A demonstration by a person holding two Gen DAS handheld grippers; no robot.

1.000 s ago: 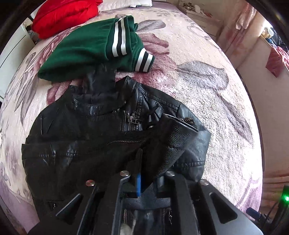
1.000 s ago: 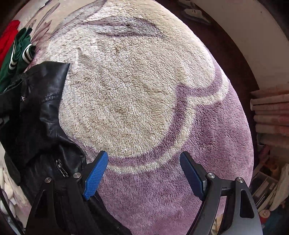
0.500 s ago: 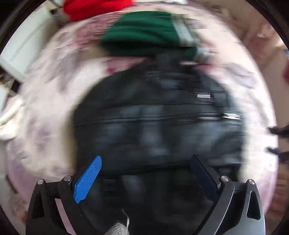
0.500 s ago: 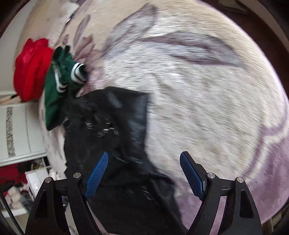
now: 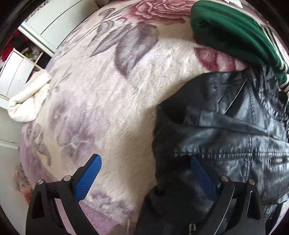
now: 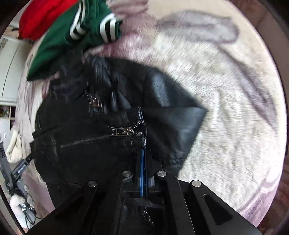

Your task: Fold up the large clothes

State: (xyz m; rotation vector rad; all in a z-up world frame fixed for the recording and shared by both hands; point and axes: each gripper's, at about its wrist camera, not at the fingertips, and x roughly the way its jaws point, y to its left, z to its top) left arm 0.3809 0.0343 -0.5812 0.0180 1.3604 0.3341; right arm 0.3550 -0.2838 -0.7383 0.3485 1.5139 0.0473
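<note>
A black leather jacket (image 5: 225, 126) lies on the flowered blanket (image 5: 108, 108), partly folded. My left gripper (image 5: 144, 173) hangs open over the jacket's left edge. Its right fingertip (image 5: 200, 173) is above the leather and its left fingertip (image 5: 88, 177) above bare blanket; neither pad presses on anything. In the right wrist view my right gripper (image 6: 143, 151) is shut on the jacket (image 6: 108, 141), pinching the front edge just below the zipper pull (image 6: 121, 131). The left gripper (image 6: 18, 171) and a gloved hand (image 6: 18, 200) show at that view's left edge.
A folded green garment with white stripes (image 5: 225, 27) touches the jacket's far end, and a red garment (image 6: 41, 16) lies beyond it. A white cloth (image 5: 27, 101) hangs at the bed's left edge by white cabinets (image 5: 16, 76). Bare blanket (image 6: 225, 108) spreads right of the jacket.
The left gripper let go of the jacket, opened wide and swung to its left edge. The right gripper moved from bare blanket onto the jacket and shut on the zipper edge.
</note>
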